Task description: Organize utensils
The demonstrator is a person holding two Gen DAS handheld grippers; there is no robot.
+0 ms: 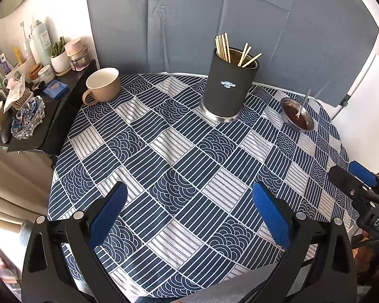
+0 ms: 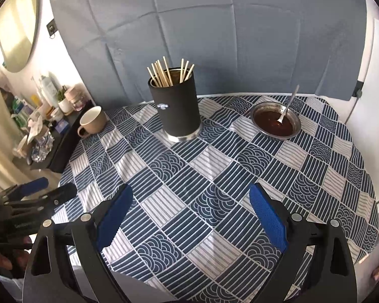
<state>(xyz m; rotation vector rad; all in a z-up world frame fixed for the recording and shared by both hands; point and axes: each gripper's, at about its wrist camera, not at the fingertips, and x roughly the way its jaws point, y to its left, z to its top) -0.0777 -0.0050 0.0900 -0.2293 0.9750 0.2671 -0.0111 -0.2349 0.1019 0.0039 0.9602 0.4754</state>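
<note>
A black cylindrical holder (image 1: 226, 89) (image 2: 175, 109) stands upright at the back of the table with several wooden chopsticks (image 1: 223, 48) (image 2: 161, 74) in it. A metal spoon (image 1: 303, 103) (image 2: 288, 107) rests in a small metal dish (image 1: 307, 123) (image 2: 297, 126) of dark sauce to its right. My left gripper (image 1: 189, 194) is open and empty over the near table. My right gripper (image 2: 190, 195) is open and empty, also over the near table, well short of holder and dish.
A beige mug (image 1: 102, 85) (image 2: 92, 121) stands at the table's back left. A black side shelf (image 1: 55, 116) holds jars, bottles and a plant. A blue patterned cloth (image 1: 179, 156) covers the table. A grey padded panel (image 1: 214, 12) stands behind.
</note>
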